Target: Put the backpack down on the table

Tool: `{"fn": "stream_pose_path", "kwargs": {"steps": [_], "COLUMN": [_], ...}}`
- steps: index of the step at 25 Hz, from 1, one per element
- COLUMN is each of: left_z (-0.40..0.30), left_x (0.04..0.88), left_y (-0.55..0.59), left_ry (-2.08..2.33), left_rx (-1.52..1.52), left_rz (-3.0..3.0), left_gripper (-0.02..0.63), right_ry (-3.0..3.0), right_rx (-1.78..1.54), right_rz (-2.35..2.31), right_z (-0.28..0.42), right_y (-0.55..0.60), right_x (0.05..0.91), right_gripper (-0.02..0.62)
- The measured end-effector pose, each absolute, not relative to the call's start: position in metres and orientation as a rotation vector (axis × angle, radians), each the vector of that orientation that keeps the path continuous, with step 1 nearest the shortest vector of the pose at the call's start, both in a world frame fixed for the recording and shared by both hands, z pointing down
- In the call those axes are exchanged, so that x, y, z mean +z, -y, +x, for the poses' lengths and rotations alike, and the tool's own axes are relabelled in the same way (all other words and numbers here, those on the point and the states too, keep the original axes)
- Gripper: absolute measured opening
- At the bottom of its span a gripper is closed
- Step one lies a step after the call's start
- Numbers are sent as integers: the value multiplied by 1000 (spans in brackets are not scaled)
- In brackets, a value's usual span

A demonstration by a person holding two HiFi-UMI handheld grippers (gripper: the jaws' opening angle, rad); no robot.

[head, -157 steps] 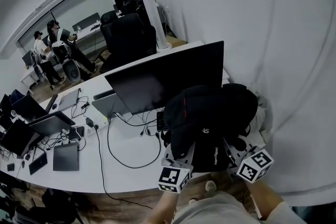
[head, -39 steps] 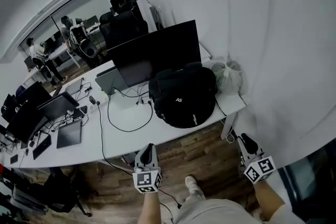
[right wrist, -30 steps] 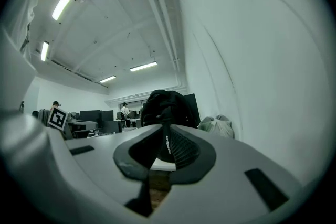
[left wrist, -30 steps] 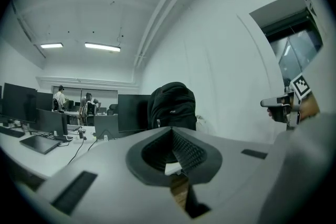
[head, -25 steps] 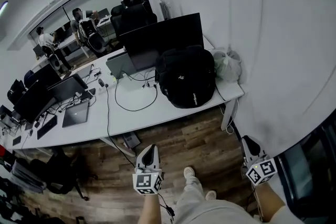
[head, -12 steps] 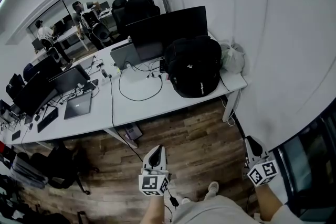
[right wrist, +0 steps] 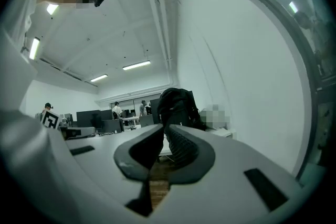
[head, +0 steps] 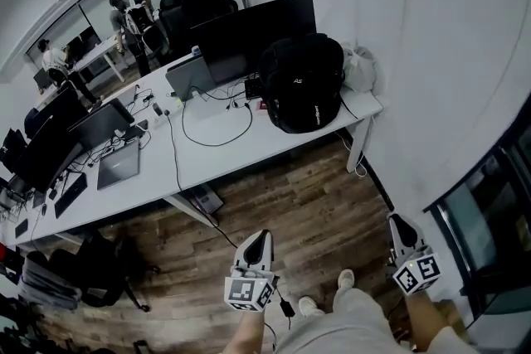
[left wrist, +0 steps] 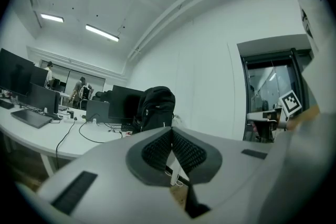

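The black backpack [head: 303, 83] stands upright on the right end of the white table [head: 241, 157], leaning against a dark monitor [head: 257, 25]. Neither gripper touches it. Both are far back from the table, over the wooden floor. My left gripper [head: 261, 235] is shut, its pads pressed together with nothing between them. My right gripper [head: 398, 220] is also shut and holds nothing. Beyond the left gripper [left wrist: 172, 131] and the right gripper [right wrist: 163, 127], each gripper view shows the backpack [left wrist: 155, 107] [right wrist: 178, 105] in the distance.
A white plastic bag [head: 358, 66] lies at the table's right corner. Laptops [head: 120, 166], cables and more monitors cover the left part. A dark bag [head: 99, 261] sits on the floor. The white wall and a glass door [head: 489, 203] are on the right. People [head: 124, 12] work far back.
The table and backpack have drawn farther away in the head view, with more floor showing. Both grippers have drawn back from the table. The backpack has stayed where it stands.
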State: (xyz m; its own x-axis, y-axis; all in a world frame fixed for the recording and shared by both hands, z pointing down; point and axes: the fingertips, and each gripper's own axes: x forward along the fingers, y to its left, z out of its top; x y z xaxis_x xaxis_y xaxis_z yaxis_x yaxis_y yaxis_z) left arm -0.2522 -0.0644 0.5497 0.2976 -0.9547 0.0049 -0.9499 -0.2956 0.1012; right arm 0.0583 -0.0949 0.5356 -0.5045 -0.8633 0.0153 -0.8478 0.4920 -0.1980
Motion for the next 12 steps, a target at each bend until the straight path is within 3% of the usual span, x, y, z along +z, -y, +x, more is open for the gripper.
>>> {"fn": "stream_pose_path", "kwargs": {"steps": [12], "left_z": [-244], "left_x": [541], "left_y": [47], "left_ry": [1847], "left_rx": [-66], "left_rz": [2402], "left_gripper": [8], "right_ry": [-2649], "right_rx": [-273], "right_rz": [-1518], "right_z": [74], "right_y": [72], "right_x": [522], "right_gripper": [17]}}
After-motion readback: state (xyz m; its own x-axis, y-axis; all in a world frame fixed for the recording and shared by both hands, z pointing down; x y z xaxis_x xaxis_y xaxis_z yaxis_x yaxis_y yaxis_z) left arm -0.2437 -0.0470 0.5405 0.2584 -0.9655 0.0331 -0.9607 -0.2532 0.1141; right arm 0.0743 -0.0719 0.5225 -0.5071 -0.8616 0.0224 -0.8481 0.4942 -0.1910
